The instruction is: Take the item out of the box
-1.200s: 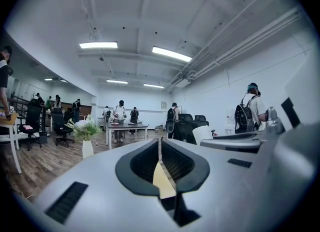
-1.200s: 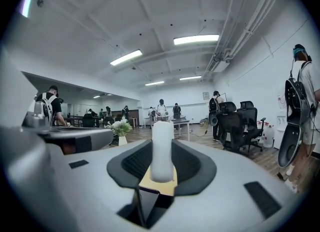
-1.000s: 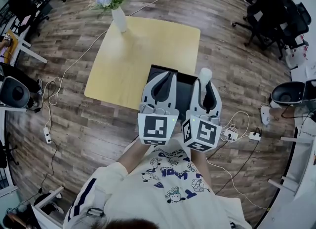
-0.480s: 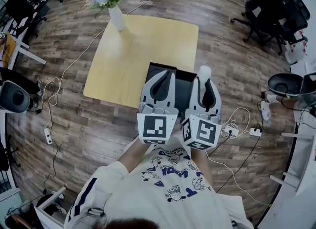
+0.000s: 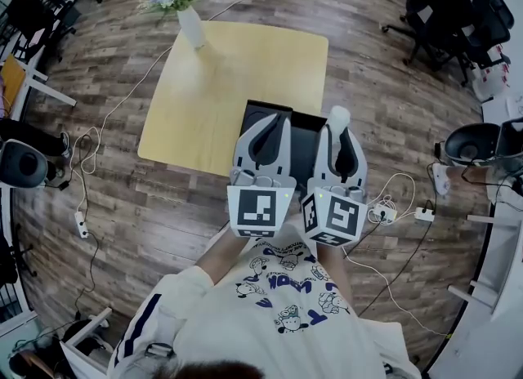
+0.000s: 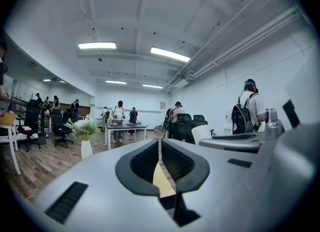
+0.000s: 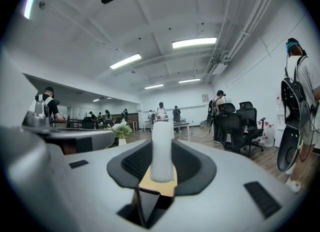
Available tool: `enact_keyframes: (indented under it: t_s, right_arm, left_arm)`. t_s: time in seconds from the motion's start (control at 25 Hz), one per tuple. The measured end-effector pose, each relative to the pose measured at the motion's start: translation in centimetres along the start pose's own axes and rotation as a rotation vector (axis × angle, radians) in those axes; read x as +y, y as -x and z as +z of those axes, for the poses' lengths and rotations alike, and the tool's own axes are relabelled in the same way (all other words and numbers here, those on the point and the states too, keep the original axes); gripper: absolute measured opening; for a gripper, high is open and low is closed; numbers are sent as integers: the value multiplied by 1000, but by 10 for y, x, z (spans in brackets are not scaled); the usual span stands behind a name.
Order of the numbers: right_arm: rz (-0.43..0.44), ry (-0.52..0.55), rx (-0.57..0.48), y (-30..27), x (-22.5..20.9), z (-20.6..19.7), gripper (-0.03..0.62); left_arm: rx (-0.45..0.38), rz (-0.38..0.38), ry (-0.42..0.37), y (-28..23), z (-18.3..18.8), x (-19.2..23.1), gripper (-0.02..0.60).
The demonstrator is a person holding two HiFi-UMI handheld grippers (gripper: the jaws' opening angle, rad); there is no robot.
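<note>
One black box (image 5: 306, 147), left tongs (image 5: 280, 121) closed empty, right tongs (image 5: 341, 130) clamping one white cylinder (image 5: 338, 114)

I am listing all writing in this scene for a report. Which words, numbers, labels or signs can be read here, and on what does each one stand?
No text here reads clearly.
White T-shirt: blue letters among cartoon figures, too blurred to read.
Black-and-white marker cubes: square patterns only, no letters or numbers.
Small framed sign on the far wall: too small to read.
</note>
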State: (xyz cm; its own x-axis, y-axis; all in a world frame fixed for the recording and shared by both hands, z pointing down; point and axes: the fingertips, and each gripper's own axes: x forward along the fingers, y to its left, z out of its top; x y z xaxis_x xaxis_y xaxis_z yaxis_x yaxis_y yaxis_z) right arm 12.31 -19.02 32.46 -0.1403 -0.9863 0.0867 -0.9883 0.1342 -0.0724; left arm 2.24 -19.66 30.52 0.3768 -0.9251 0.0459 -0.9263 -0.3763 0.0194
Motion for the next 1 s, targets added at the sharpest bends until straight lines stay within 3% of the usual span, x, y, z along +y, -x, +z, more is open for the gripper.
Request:
enact_keyframes:
  t_s: [1.0]
  right_arm:
    - [7, -3, 9, -4, -2, -3, 137]
  left_arm:
    - [9, -7, 1, -5, -2, -5, 29]
